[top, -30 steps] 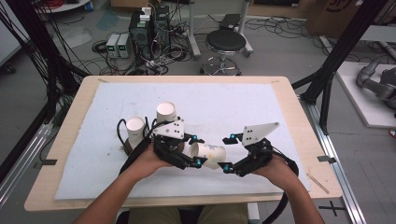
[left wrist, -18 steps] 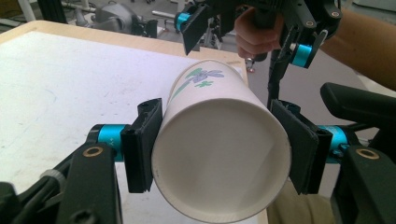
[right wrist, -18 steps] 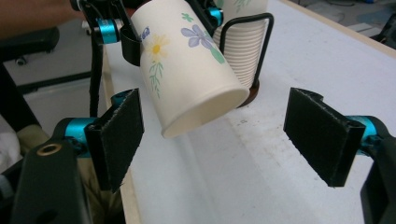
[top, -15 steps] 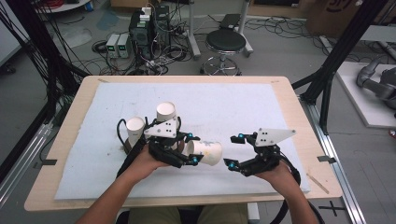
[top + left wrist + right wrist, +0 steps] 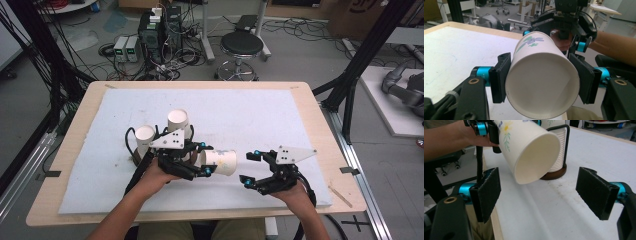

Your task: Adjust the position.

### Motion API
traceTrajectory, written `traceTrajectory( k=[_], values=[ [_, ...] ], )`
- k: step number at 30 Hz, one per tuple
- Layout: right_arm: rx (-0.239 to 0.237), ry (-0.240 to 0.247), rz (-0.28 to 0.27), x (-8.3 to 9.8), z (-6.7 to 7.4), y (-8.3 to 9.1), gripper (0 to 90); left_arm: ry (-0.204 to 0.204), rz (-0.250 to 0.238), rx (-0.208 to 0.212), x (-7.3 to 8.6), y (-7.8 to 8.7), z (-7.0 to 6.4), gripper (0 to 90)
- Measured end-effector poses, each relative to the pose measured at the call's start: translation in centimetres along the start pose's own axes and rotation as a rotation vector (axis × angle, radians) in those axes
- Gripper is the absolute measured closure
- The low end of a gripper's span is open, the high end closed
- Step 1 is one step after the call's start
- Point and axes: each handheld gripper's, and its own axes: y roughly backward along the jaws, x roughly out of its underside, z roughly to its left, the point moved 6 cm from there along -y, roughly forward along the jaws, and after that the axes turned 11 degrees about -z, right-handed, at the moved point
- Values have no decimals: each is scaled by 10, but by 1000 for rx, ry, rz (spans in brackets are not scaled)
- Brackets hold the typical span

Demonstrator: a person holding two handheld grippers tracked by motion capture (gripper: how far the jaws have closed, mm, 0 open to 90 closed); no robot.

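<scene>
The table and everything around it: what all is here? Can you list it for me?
Paper cup: one, white with a flower print, lying sideways in the left gripper's jaws above the mat.
Cup stacks: two, white, standing at the mat's left of middle; one sits in a black wire holder on a brown base.
Mat: one, white, covering the table top.
Table: one, pale wood.
Stool: one, black, on the floor behind the table.
Electronics boxes and cables: several, black and grey, on the floor behind.
Left gripper: black with blue trim, shut on the cup.
Right gripper: black with blue trim, open, facing the cup's mouth.
</scene>
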Motion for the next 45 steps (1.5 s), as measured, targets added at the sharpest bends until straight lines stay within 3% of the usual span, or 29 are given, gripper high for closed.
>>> traceTrajectory(
  k=[15, 35, 45],
  values=[
    [-70, -30, -26, 3, 7, -8, 207, 5, -34, 62, 0, -6, -9, 369],
    [-128, -15, -20, 3, 11, -18, 209, 15, -41, 127, 0, -14, -16, 370],
    [-168, -12, -51, -1, 13, -12, 306, 29, -49, 140, -1, -13, -16, 370]
  ],
)
